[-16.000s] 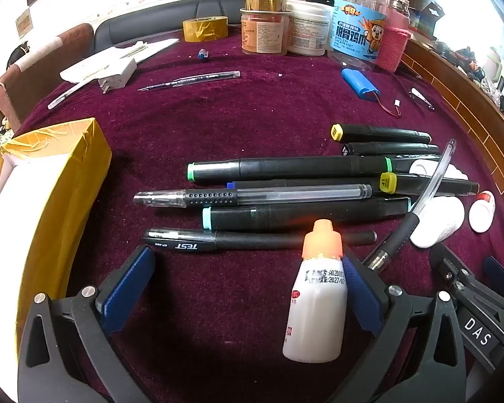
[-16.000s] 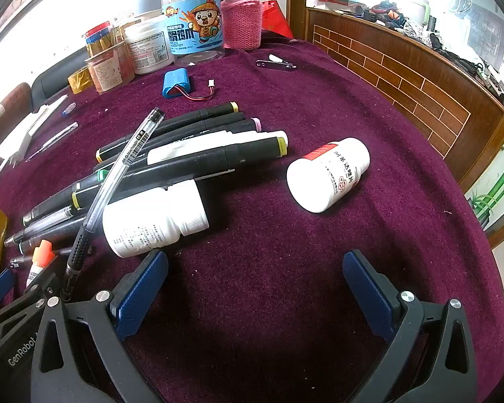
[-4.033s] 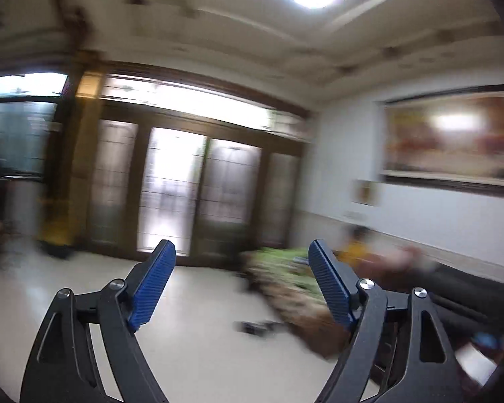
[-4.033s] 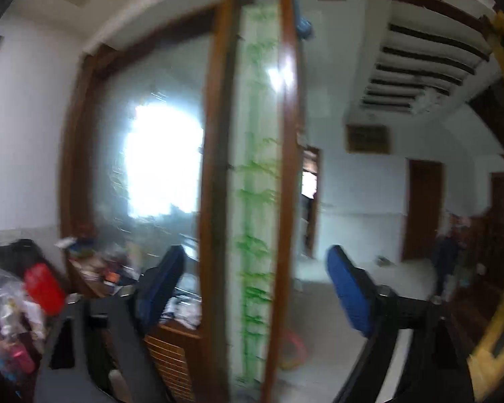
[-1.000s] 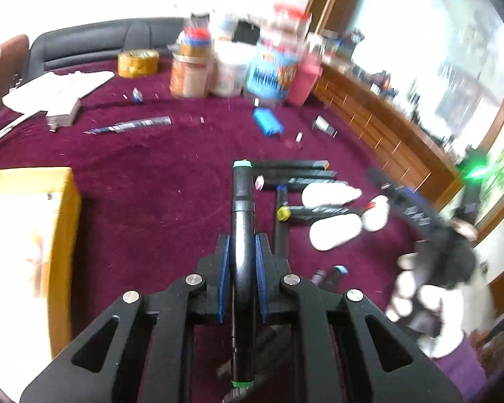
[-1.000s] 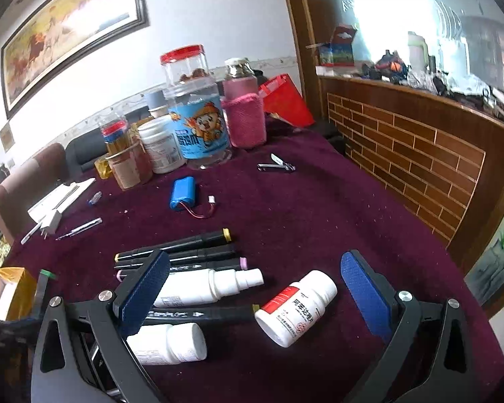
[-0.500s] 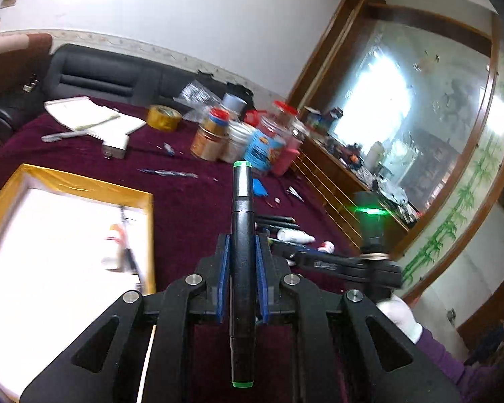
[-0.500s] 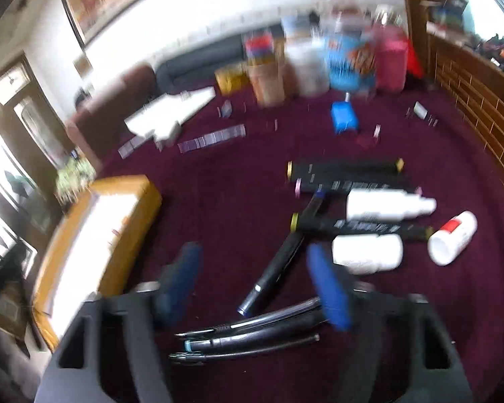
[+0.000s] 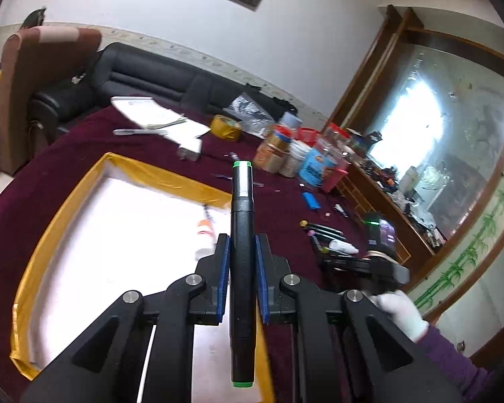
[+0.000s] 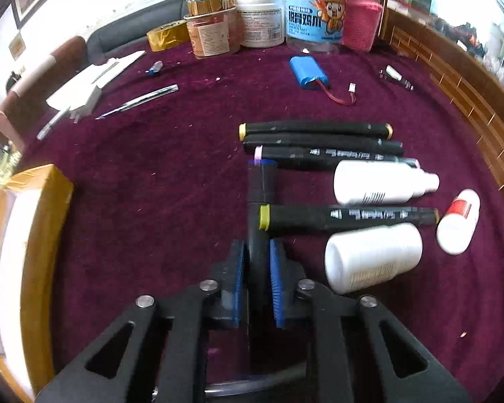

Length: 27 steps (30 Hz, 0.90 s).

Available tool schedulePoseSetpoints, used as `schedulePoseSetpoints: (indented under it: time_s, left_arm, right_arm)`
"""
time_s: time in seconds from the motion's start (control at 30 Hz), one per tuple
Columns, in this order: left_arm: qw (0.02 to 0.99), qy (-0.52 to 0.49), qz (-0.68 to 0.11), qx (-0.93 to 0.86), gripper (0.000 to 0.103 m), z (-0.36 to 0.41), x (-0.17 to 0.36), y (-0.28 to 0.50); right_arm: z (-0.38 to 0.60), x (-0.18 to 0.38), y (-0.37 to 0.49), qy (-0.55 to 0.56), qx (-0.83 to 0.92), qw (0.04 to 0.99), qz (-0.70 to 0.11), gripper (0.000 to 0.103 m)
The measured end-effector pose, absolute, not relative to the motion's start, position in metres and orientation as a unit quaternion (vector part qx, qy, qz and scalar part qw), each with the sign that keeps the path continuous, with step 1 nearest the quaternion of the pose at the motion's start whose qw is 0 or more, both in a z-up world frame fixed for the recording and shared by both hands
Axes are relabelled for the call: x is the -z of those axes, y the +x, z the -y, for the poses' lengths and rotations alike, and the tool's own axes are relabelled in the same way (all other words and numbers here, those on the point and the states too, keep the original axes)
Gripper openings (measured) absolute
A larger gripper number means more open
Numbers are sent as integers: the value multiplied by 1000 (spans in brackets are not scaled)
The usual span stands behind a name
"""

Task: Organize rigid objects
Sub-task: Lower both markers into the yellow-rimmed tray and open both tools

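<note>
Grip on the left side settled: left gripper (image 9: pixel 242 268) clamped on the green-capped marker (image 9: pixel 241 221), barrel running straight out along the fingers, one cap far ahead, the other back towards the handle. Hangs above the near right part of the box (image 9: pixel 171 175), yellow rim to the left and far side, white floor below. Probably needs only lowering and letting go there, long axis kept along the box's length.

On the right, closing tight with the right gripper (image 10: pixel 257 268) on the blue-capped marker (image 10: pixel 261 188), pads already pressing the barrel from both sides. Lies on the bench (image 10: pixel 171 168) pointing straight away from the gripper, far cap just beside the row of markers beyond. Meets the left end of the yellow-capped marker (image 10: pixel 346 218) partway along; cannot tell which lies on top. Likely calls for a straight lift first, then a carry left, with the box well apart on that side.
</note>
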<state>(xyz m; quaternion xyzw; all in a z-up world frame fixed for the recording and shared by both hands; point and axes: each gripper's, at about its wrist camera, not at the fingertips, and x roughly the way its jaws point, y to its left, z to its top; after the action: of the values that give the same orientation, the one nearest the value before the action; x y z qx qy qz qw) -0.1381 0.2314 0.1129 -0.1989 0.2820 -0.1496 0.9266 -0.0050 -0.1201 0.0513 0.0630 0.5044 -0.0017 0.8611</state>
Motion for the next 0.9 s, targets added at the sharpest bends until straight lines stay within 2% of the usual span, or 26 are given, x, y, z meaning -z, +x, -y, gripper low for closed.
schedulePoseSetpoints:
  time_s: [0.27, 0.47, 0.67, 0.9]
  left_arm:
    - [917, -212, -317, 121, 12, -267, -99, -122]
    - [905, -185, -366, 115, 12, -268, -89, -79]
    - [887, -175, -414, 104, 12, -270, -72, -34]
    - [871, -182, -452, 68, 12, -282, -44, 8]
  right_arm:
    - [121, -89, -46, 135, -80, 870, -467, 13]
    - [73, -114, -47, 178, -181, 847, -467, 13]
    - [-9, -108, -28, 202, -256, 805, -496, 13]
    - [-84, -77, 7, 186, -249, 787, -533, 13]
